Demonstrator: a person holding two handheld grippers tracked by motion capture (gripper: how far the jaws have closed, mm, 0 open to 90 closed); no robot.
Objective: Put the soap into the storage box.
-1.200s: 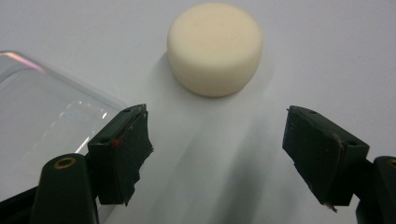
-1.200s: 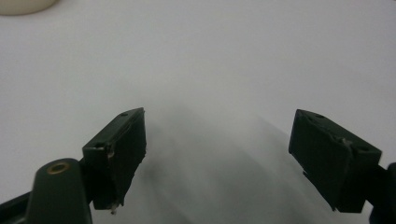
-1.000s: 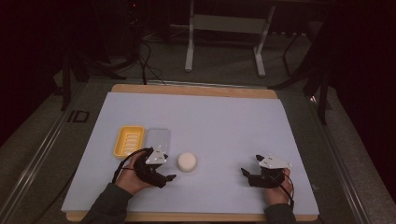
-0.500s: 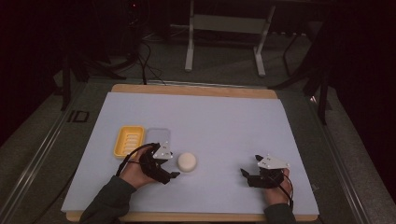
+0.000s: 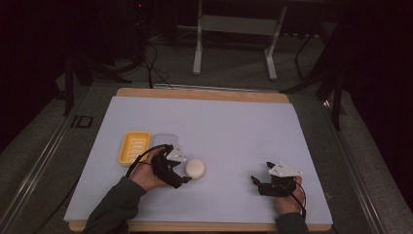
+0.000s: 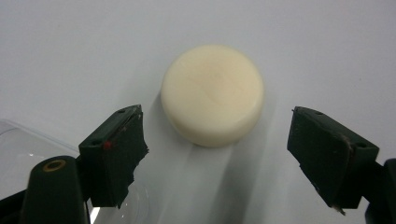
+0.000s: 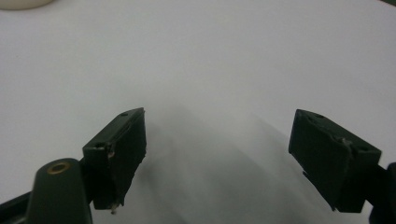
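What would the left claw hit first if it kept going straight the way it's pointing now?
The left claw would most likely meet the round cream soap bar, which lies just ahead between its open jaws and is not yet touched. How far ahead is hard to judge.

In the left gripper view we note a clear lid (image 6: 28, 149) cut off by the left and bottom edges, partly behind the left gripper (image 6: 217, 156). In the right gripper view, a cream round block (image 7: 21, 3) is cropped by the top edge to a sliver. In the high view, the left hand (image 5: 146, 170) hides part of the clear lid beside the yellow tray (image 5: 134, 146).
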